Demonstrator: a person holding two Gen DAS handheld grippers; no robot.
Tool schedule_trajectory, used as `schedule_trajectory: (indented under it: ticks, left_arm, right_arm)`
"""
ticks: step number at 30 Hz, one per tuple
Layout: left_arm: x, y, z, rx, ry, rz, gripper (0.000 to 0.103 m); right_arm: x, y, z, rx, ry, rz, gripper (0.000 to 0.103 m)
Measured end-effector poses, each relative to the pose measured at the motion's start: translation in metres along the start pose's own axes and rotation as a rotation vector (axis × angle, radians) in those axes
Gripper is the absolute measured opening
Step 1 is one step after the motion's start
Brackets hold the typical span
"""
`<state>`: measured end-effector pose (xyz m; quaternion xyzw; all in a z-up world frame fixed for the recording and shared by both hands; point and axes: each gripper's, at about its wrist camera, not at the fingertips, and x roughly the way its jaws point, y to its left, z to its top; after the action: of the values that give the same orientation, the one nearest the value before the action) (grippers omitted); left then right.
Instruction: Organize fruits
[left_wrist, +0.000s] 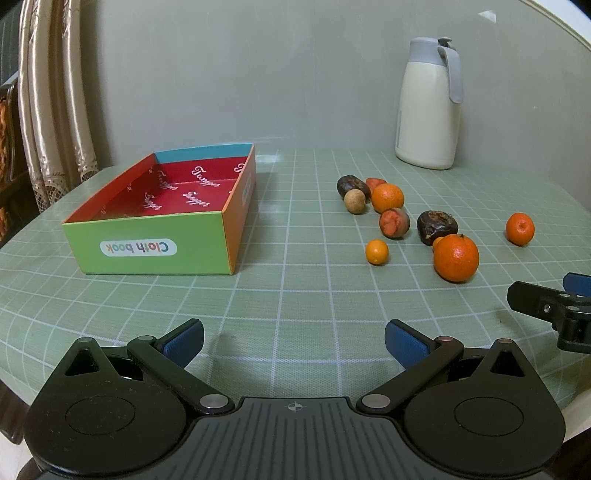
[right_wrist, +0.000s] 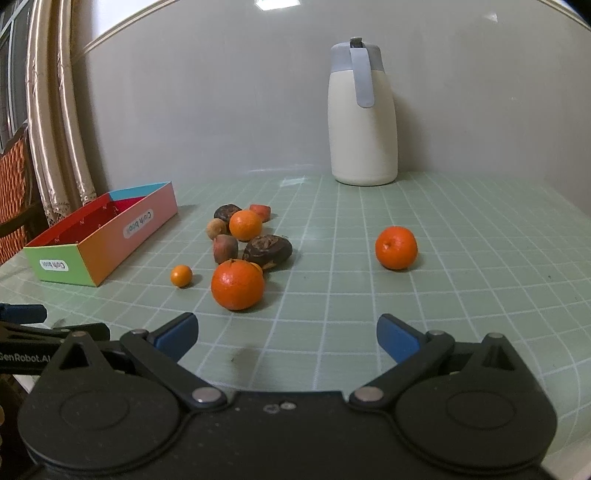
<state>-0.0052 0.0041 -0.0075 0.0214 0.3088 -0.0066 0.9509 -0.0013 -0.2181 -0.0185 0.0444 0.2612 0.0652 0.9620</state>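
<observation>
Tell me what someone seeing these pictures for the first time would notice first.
Probably the loose cluster of fruit on the green grid tablecloth: bright oranges, the biggest orange nearest the grippers, mixed with dark brown fruits. Left of it sits the colourful open box, empty, and a cream jug stands at the back by the wall. Both grippers hover with jaws open.

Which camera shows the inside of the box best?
The left wrist view: the box sits near, its red floor open to view and holding no fruit. The right wrist view shows it edge-on at far left, interior mostly hidden.
</observation>
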Motion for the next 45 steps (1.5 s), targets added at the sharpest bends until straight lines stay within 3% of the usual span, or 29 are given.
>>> schedule_trajectory:
  ticks: [45]
  left_arm:
    - [-0.0043,-0.0005,-0.0025,0.015,-0.022,0.001,0.103]
  right_arm:
    - [-0.0036,-0.0032,0.0014,0.028,-0.005,-0.001,0.103]
